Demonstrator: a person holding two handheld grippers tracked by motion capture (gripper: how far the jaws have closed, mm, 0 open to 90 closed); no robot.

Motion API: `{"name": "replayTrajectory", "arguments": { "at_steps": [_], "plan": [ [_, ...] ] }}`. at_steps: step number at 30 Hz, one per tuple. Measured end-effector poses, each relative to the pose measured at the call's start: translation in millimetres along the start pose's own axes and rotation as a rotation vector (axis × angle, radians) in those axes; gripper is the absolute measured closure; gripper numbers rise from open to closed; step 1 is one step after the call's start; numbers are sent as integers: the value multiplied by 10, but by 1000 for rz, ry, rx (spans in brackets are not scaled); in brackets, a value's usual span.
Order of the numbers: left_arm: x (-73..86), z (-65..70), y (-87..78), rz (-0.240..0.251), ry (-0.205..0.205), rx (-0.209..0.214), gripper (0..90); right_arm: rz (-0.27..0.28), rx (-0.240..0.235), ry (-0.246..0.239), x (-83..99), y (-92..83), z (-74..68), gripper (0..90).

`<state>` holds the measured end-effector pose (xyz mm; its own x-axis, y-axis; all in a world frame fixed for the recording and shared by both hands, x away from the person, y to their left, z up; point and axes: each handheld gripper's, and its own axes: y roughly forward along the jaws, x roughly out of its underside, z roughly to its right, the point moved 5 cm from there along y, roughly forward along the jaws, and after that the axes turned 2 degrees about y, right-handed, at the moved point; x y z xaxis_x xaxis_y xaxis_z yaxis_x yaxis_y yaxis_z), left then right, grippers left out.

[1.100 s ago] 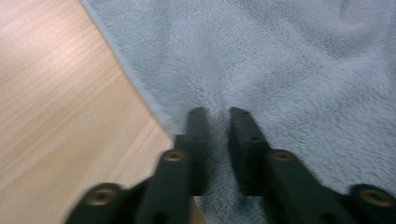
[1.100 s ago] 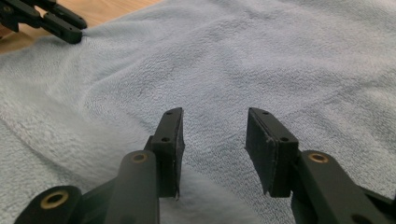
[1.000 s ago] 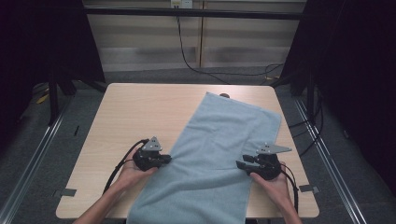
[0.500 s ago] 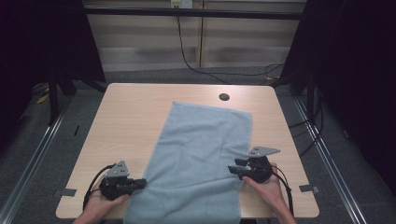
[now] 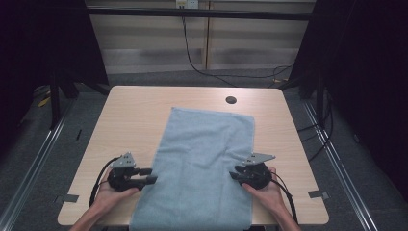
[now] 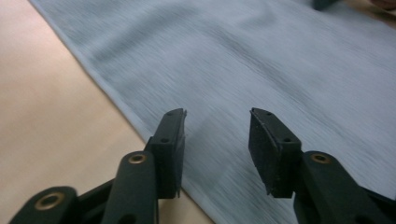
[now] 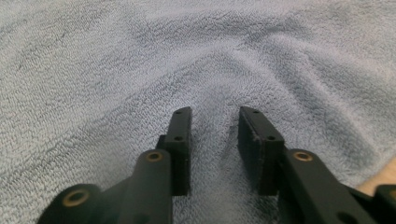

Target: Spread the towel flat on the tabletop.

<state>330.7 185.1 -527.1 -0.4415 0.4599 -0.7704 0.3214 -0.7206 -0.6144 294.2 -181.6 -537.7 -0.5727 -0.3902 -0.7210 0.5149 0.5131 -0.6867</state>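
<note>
Now the towel [image 5: 202,163] lies straighter; left tool [image 5: 146,176] released beside it, right tool [image 5: 233,172] released on it.

A pale blue terry-cloth towel [image 5: 202,163], plain and unpatterned, was seen on a light tan wood-grain worktop [image 5: 134,115]. A small dark round hole [image 5: 231,100] was noted in the worktop. Both hand-held grippers, left [image 5: 150,176] and right [image 5: 234,173], were black, topped with grey plates.
</note>
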Motion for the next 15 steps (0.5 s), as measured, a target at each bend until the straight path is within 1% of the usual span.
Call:
{"name": "replayTrajectory", "arguments": {
  "at_steps": [1, 2, 3, 4, 5, 6, 7, 8, 11, 12, 13, 15],
  "plan": [
    [-45, -49, 59, -10, -9, 10, 541, 3, -5, 3, -14, 16, 10, 693],
    [-86, -92, 113, -4, 1, -18, 538, 4, -6, 9, -27, 32, 15, 700],
    [-113, -126, 178, -18, 16, -49, 535, 8, -8, 9, -45, 51, 19, 709],
    [-119, -147, 245, -29, 23, -56, 528, 6, -11, 6, -59, 67, 23, 714],
    [-113, -155, 293, -21, 34, -81, 532, 3, -11, 10, -72, 79, 22, 722],
    [-119, -151, 311, -16, 49, -91, 546, -1, -16, 3, -87, 93, 28, 733],
    [-122, -144, 308, -30, 70, -107, 563, -1, -17, 3, -100, 105, 33, 740],
    [-114, -134, 292, -43, 98, -120, 617, 1, -19, 8, -106, 115, 40, 745],
    [-51, -121, 219, -39, 78, -96, 753, 13, -23, 19, -113, 129, 46, 752],
    [-15, -105, 184, -29, 58, -79, 788, 8, -19, 18, -111, 125, 38, 763],
    [25, -92, 142, -23, 51, -67, 803, 3, -25, 15, -107, 118, 26, 781],
    [104, -30, 60, -16, 49, -58, 808, 0, -44, 13, -93, 103, -10, 796]
  ]
}}
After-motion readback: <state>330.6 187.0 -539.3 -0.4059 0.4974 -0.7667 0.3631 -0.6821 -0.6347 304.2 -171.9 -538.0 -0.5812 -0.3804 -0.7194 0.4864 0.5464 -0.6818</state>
